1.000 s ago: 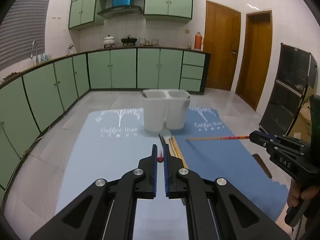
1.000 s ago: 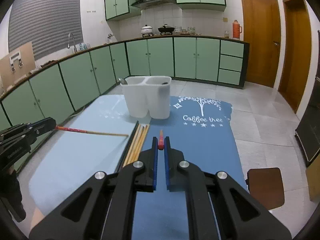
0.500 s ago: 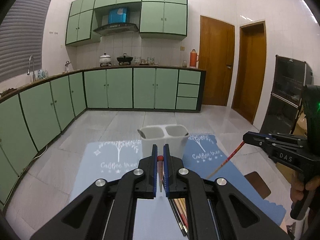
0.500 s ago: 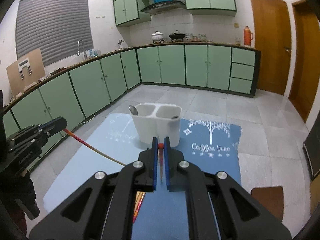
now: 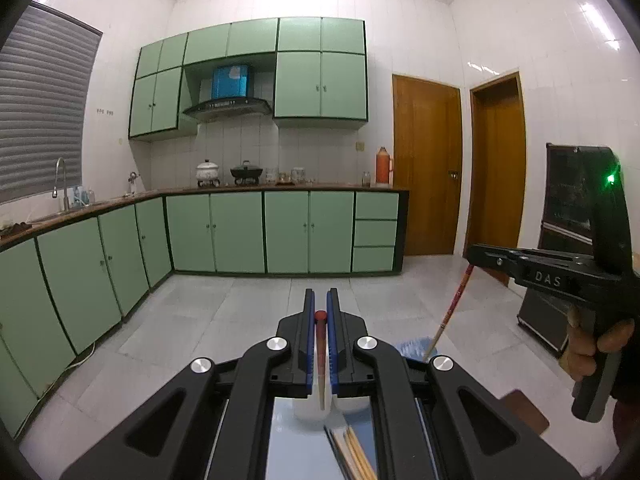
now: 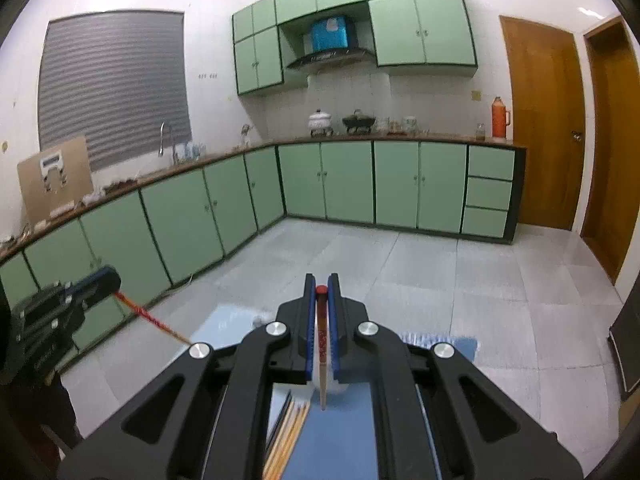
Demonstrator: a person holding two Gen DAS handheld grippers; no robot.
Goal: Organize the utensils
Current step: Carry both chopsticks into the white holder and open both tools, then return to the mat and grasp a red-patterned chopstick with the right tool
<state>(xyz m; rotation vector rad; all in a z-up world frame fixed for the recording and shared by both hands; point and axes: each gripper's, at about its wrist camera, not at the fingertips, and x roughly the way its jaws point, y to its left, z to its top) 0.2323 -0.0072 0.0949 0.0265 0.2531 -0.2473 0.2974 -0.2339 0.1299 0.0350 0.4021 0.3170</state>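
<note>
Green-cabinet kitchen, blue mat [image 6: 344, 432] on tabletop. Left hand-held gripper [image 5: 320, 316] and right hand-held gripper [image 6: 321, 292] each clamped a chopstick [image 5: 321, 364], both raised since earlier; spare chopsticks [image 6: 290, 432] stayed on mat.

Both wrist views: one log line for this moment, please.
left gripper: shut on red-ended wooden chopstick | right gripper: shut on red-ended wooden chopstick | both held above blue mat | loose chopsticks remain
</note>
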